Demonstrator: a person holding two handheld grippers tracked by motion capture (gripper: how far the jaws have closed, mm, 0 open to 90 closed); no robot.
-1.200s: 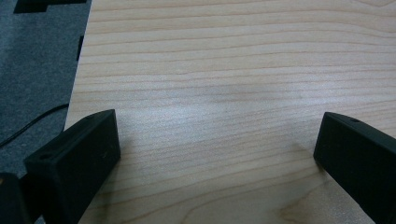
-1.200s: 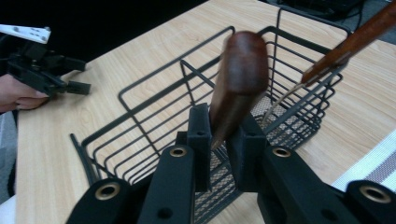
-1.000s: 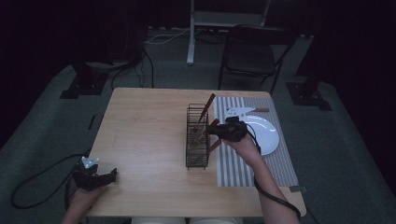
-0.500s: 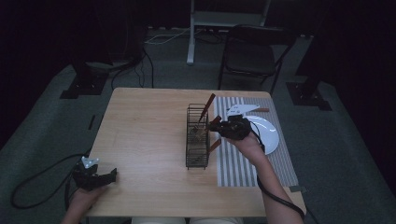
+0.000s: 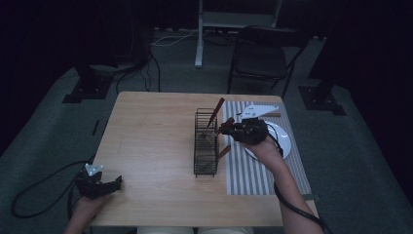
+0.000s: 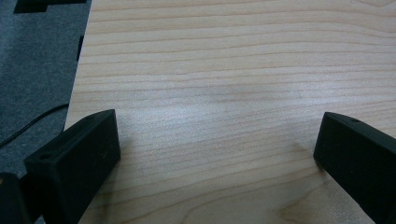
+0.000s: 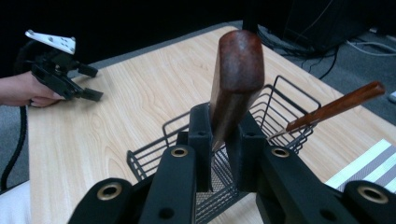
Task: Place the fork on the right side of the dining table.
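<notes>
Right gripper view showed the fingers (image 7: 201, 135) of the right gripper (image 7: 223, 140) pinching a wooden-handled utensil (image 7: 236, 79) between them, its reddish-brown handle standing nearly upright above the pads and its lower end hidden behind the fingers. Just beyond it stood the black wire basket (image 7: 275, 107), and a second wooden handle (image 7: 338, 106) leaned out over the basket's far rim. From the high view, the right gripper (image 5: 229, 127) hovered at the basket's (image 5: 206, 146) right side, just over its rim, held by the person's right hand (image 5: 263, 146); another brown handle (image 5: 223, 151) poked out of the basket's right side lower down, and a slanted one (image 5: 216, 109) rose from its far end. To the right of the basket lay a striped placemat (image 5: 248, 170), with a white plate (image 5: 282, 141) on it, partly covered by the hand. Well apart from the basket, toward the near left corner of the tabletop (image 5: 151, 146), the left gripper (image 5: 113, 184) rested in the person's left hand (image 5: 85, 207). Its own view showed its fingers (image 6: 74, 161) spread wide over bare wood grain (image 6: 224, 93), with nothing between them, and the tabletop's edge and grey carpet (image 6: 32, 70) to one side.
</notes>
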